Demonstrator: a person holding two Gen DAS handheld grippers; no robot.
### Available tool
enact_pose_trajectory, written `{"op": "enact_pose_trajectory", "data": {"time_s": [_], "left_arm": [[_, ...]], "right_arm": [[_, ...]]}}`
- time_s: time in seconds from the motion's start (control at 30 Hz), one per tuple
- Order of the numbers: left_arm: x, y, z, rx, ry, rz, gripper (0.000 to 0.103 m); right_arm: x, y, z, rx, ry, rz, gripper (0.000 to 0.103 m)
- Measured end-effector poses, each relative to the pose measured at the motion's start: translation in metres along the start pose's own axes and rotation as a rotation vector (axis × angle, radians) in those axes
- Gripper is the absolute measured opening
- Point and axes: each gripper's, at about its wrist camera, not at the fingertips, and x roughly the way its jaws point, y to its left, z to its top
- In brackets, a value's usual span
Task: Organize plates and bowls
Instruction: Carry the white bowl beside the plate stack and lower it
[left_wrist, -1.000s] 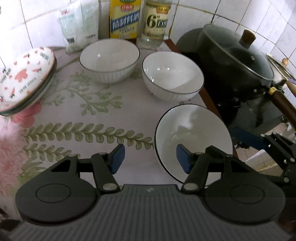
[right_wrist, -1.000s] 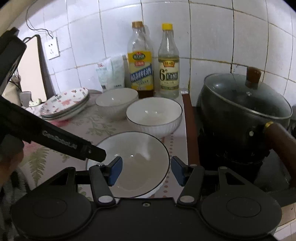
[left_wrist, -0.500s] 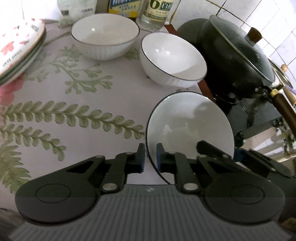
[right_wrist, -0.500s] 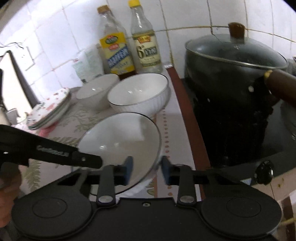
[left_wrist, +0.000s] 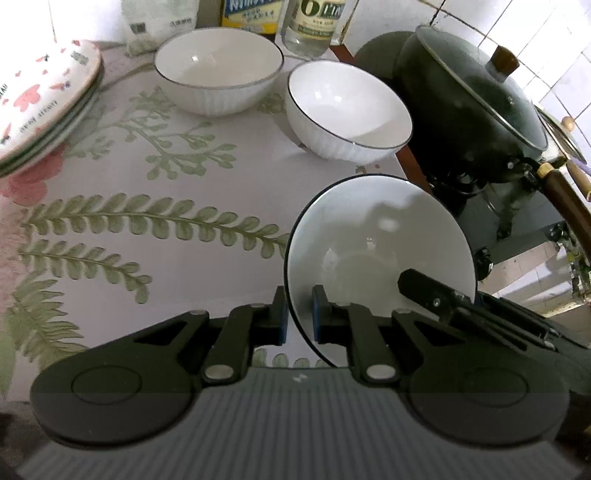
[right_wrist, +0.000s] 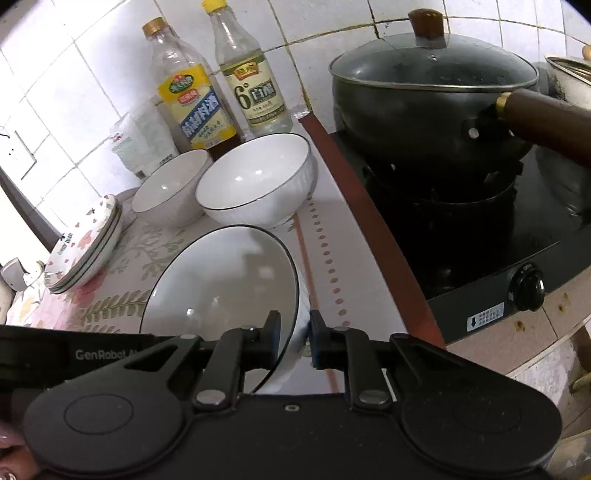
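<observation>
A second earlier we had both tools gaping over the near bowl (left_wrist: 380, 243); now each had pinched its rim. Our left tool (left_wrist: 298, 317) gripped the bowl's left edge, our right tool (right_wrist: 293, 338) its right edge, pads tight on the wall. The bowl sat tilted at the bench (left_wrist: 122, 229) edge beside the stove (right_wrist: 480, 240). Two other white bowls (left_wrist: 218, 70) stood behind it, unmoved, and the stacked plates (left_wrist: 40, 107) lay far left.
</observation>
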Motion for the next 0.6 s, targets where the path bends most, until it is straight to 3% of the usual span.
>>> {"op": "enact_pose_trajectory", "data": {"time_s": [0.6], "left_arm": [[-0.105, 0.037, 0.005, 0.017, -0.086, 0.028, 0.011]], "right_arm": [[-0.057, 0.082, 0.023, -0.060, 0.003, 0.052, 0.021]]}}
